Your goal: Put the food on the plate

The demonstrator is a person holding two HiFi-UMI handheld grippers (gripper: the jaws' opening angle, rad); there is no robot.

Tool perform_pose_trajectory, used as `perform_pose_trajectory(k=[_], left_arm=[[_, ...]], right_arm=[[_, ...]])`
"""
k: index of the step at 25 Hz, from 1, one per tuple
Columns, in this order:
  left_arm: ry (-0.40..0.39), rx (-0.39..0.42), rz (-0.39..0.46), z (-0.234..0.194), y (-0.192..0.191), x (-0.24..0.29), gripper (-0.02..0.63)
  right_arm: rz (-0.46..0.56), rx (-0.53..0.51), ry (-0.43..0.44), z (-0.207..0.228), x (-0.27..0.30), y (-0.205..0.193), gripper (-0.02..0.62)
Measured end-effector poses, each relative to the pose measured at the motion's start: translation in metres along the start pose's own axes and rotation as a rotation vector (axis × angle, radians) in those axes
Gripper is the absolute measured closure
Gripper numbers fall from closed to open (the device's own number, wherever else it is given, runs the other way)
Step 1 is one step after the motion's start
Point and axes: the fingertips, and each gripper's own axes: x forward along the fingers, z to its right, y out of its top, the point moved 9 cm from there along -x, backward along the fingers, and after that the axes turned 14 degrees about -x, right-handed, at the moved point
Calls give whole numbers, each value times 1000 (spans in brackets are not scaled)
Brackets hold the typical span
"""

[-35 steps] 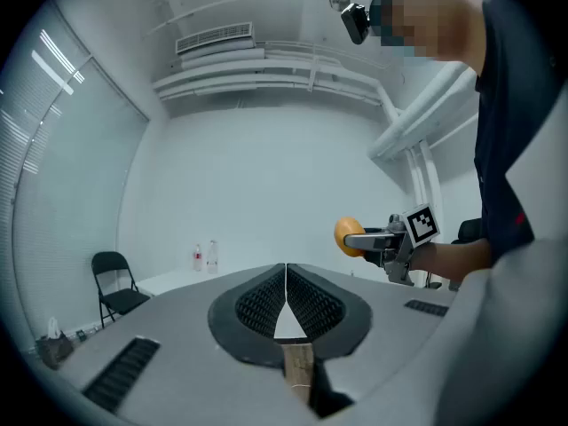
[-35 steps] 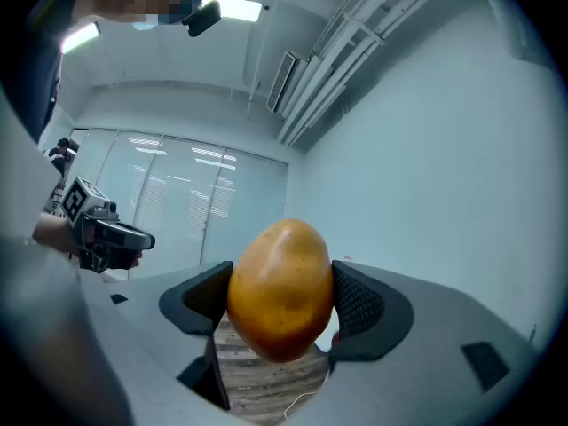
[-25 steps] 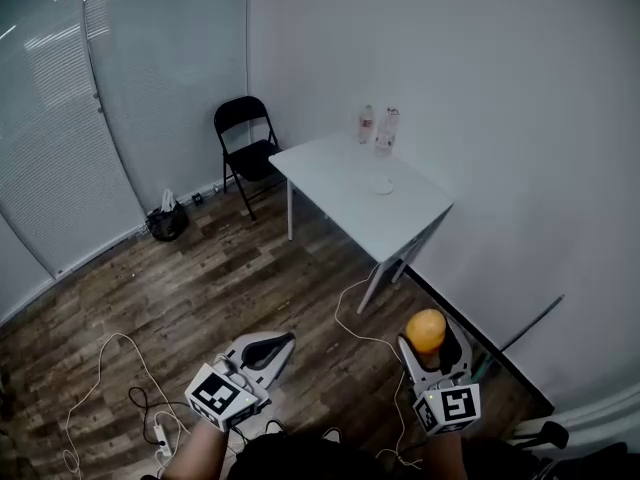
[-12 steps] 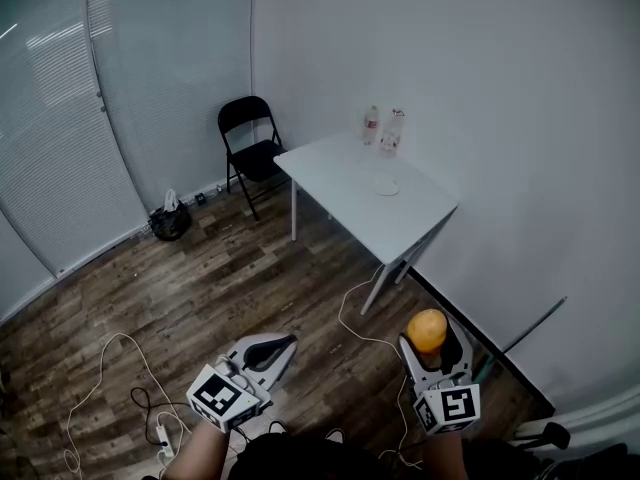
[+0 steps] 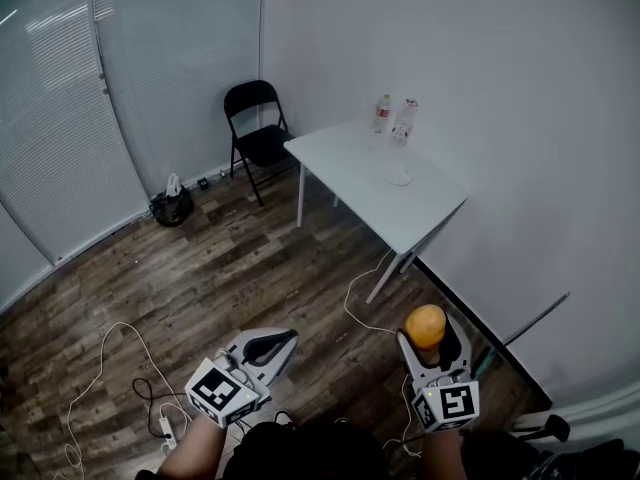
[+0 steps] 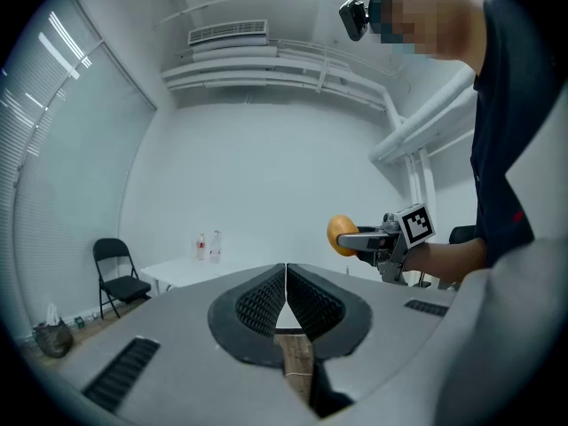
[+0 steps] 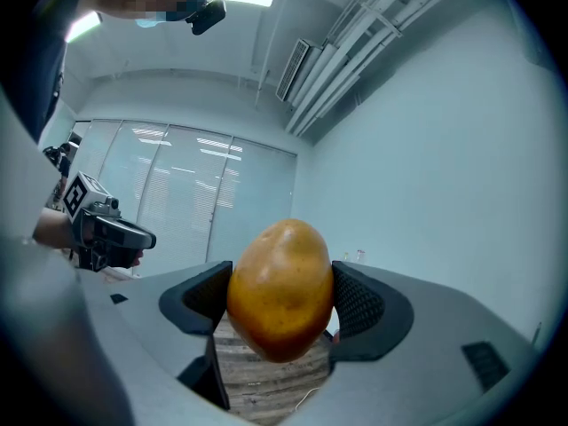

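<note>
An orange-yellow mango-like fruit (image 5: 425,326) (image 7: 280,288) sits clamped between the jaws of my right gripper (image 5: 428,336) (image 7: 282,302), held over the wood floor at the head view's lower right. My left gripper (image 5: 268,347) (image 6: 286,296) is shut with nothing in it, at the lower left. In the left gripper view the right gripper (image 6: 355,237) with the fruit (image 6: 341,235) shows to the right. A small clear plate (image 5: 399,178) lies on the white table (image 5: 350,168) far ahead, well away from both grippers.
Two bottles (image 5: 393,118) stand at the table's far edge by the wall. A black folding chair (image 5: 256,128) stands left of the table, with a dark bag (image 5: 171,206) by the blinds. White cables (image 5: 120,358) and a power strip (image 5: 166,426) lie on the floor.
The view has shifted slightly, so the table and chair sit a little higher and to the right. Both grippers keep their poses, with the fruit still held.
</note>
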Motion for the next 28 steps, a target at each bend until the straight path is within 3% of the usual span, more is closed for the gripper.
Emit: perform_pose_trajectory(k=[7, 14, 28], left_arm=[[1, -30, -33, -26, -9, -21, 582], [-16, -52, -42, -52, -10, 2, 583], [-1, -14, -46, -112, 35, 118, 581]], right_arm=[[-18, -11, 20, -36, 8, -3, 235], [-43, -13, 14, -31, 33, -12, 236], [7, 19, 11, 60, 136, -36, 236]])
